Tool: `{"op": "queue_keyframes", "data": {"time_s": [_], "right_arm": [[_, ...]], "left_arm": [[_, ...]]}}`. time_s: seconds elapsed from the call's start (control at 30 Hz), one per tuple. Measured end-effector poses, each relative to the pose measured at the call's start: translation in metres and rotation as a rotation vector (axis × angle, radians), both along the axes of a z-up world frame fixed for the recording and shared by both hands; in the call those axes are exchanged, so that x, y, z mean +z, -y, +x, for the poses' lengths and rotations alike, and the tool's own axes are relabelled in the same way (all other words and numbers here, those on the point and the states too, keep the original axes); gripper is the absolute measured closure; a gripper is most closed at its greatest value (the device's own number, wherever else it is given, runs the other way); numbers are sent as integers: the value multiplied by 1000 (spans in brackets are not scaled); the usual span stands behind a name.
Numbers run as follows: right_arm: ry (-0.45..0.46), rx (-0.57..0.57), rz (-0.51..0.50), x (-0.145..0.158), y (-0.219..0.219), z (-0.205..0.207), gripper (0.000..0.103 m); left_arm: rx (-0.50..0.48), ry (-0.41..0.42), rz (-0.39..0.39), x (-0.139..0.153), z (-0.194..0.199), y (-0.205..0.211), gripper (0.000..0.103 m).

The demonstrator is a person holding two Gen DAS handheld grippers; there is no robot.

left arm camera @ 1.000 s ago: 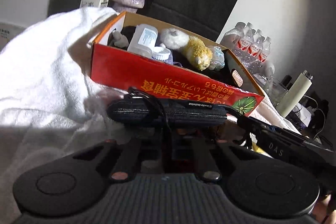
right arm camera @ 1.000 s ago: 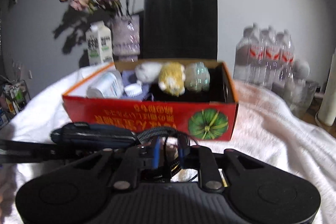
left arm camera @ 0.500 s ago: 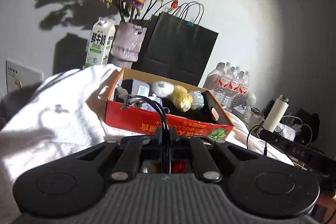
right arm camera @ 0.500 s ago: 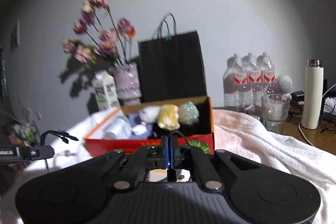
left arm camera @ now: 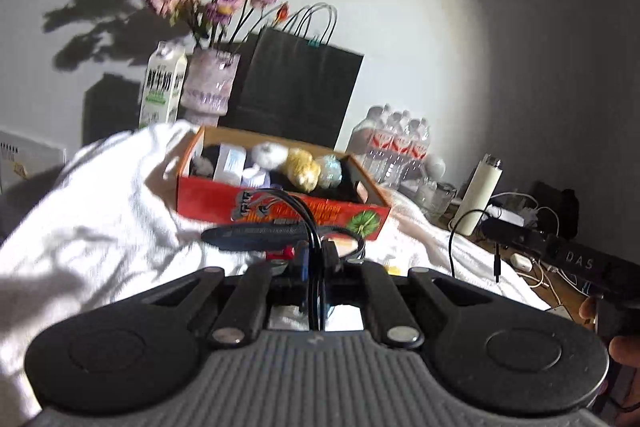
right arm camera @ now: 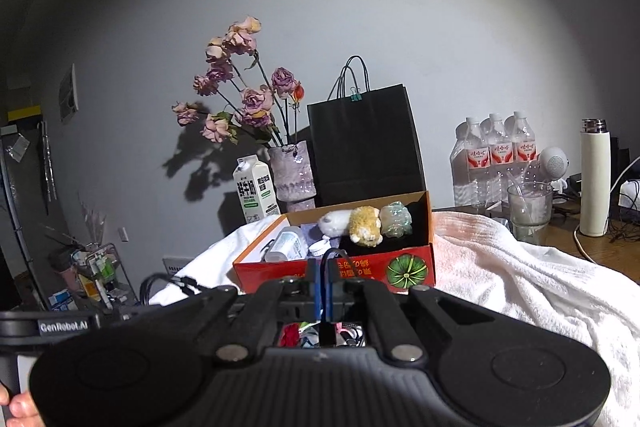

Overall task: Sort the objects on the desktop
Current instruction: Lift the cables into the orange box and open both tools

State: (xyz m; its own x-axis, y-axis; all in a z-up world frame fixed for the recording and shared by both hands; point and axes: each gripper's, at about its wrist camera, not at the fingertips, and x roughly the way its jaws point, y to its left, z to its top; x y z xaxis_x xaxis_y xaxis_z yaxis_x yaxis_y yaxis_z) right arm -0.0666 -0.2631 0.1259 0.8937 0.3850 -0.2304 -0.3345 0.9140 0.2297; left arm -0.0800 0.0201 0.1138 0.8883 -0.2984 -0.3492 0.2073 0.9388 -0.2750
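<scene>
An orange cardboard box with a pumpkin picture sits on a white towel; it also shows in the right wrist view. It holds a white bottle, a white plush, a yellow plush and a greenish wrapped item. A black zip pouch lies on the towel in front of the box. My left gripper is shut on a black cable. My right gripper is shut on a black cable loop, held above the towel before the box.
Behind the box stand a milk carton, a vase of dried flowers and a black paper bag. To the right are water bottles, a glass, a white flask and cables on the wooden desk.
Both grippers have pulled back and risen away from the box, each with a cable. The pouch shows again in front of the box in the left view.
</scene>
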Motion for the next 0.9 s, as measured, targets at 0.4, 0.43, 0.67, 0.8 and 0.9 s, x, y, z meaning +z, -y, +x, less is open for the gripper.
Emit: {"op": "queue_keyframes", "data": {"time_s": [0.4,0.43,0.67,0.8,0.9], "right_arm": [[24,49,-3,59,19,105,101],[1,55,5,63,20,126,101],[-171,1,-113,54,-1,282,101],[-289,-31,-183,26,-13,355,101],[-331,-66,-251,8,-22,395,101]], "left_arm": [[-64,19,70,67,126,-14,96],[-72,3,91,68,148,-14,96],[-51,-125,211,58,295,-19,97],[-1,-201,220,39,359,-37,98],[12,-267,181,18,397,-49,98]]}}
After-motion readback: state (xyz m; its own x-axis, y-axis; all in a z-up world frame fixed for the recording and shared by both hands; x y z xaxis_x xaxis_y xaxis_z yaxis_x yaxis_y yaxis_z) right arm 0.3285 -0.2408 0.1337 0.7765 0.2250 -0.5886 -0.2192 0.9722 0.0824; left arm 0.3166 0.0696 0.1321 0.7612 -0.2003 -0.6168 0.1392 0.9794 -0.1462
